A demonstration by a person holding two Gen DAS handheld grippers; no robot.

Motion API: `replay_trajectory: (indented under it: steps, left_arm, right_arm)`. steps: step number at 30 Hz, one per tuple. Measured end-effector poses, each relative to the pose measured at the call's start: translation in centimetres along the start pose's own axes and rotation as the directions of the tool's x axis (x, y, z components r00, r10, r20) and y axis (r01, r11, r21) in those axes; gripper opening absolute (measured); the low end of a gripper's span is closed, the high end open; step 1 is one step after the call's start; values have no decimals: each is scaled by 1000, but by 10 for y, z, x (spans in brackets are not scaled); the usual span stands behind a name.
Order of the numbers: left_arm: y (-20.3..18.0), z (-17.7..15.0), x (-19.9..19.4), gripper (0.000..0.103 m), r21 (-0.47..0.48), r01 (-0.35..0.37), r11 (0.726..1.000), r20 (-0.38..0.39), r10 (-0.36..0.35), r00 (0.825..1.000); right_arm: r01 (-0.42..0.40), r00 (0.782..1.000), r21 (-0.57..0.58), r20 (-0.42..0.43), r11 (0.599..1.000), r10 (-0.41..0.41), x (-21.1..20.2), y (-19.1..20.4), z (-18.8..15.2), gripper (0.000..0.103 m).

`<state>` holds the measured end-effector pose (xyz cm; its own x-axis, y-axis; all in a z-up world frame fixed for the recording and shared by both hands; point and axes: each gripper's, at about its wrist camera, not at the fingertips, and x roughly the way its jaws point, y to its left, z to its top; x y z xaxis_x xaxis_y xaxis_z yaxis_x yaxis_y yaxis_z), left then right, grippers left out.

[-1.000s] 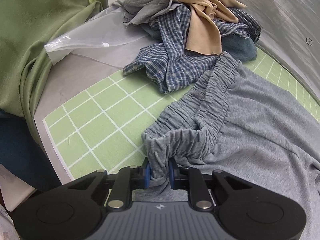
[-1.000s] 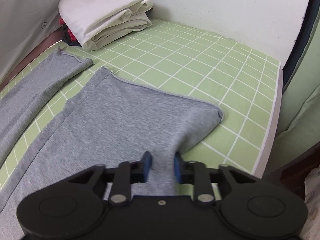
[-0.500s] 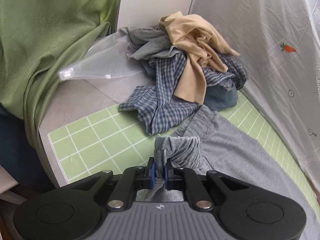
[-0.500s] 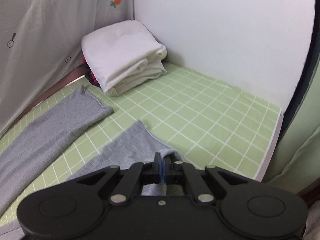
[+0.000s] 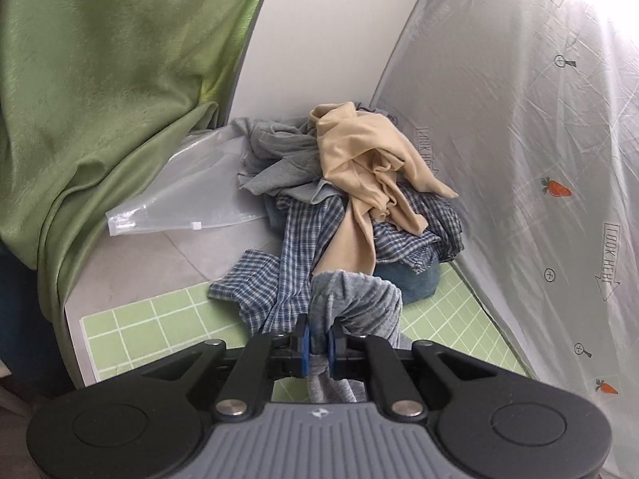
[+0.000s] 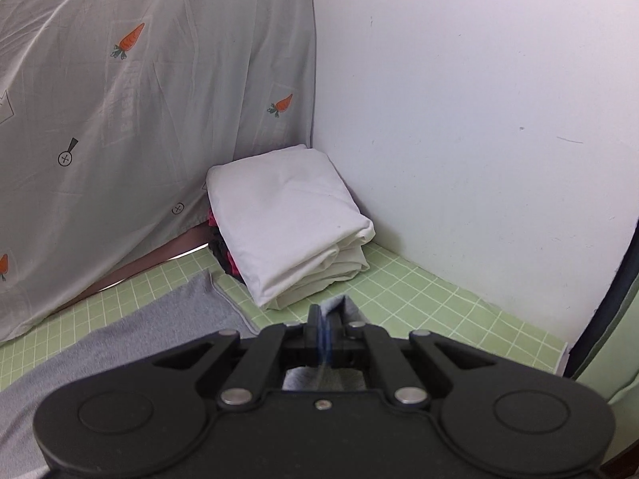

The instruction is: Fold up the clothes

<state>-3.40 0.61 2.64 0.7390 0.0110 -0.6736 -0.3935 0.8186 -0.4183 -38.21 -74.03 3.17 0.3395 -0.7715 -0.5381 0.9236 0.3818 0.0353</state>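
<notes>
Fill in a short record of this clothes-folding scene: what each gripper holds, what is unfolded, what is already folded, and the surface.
left gripper: shut on the waistband of the grey trousers
right gripper: shut on a grey trouser leg hem
unfolded pile: tan, checked, grey and denim garments
folded stack: white cloth in the corner
surface: green grid mat
</notes>
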Motion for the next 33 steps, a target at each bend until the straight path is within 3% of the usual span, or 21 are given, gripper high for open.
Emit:
replay_trajectory:
  steps: [13, 18, 23, 26, 27, 28, 30, 31, 33]
  left_arm:
    - [-55, 4, 85, 9, 14, -94, 995, -40, 95, 995]
    - [-93, 10, 136, 9, 69, -115, 991, -49, 118, 992]
    - [-123, 16, 192, 10, 80, -108, 991, -38, 111, 993]
    - [-142, 15, 219, 21, 118, -110, 987, -57, 118, 991]
    - [-150, 12, 222, 30, 161, -126, 979, -71, 139, 988]
    - [-156, 9, 220, 35, 201, -134, 970, -68, 150, 986]
    - [-161, -1, 206, 73, 266, -140, 954, -35, 155, 987]
    - [-160, -7, 198, 80, 274, -153, 950, -18, 164, 986]
    - [-153, -20, 184, 83, 257, -189, 948, -30, 204, 979]
  right_arm:
    - [25, 998, -65, -60, 998, -29, 96, 85, 13, 2]
    - [25, 994, -152, -97, 988, -40, 155, 134, 25, 2]
    - [-37, 988, -191, -153, 981, 8, 234, 189, 40, 2]
    - [-108, 977, -100, -196, 989, 87, 278, 215, 49, 8]
    - [-93, 974, -93, -213, 991, 71, 285, 223, 50, 27]
    - [-72, 975, -100, -216, 992, 49, 286, 229, 50, 35]
    - [-65, 979, -126, -199, 990, 39, 272, 232, 38, 50]
    - [-67, 981, -140, -188, 988, 40, 263, 232, 31, 62]
    - [-64, 983, -165, -180, 984, 34, 244, 229, 14, 66]
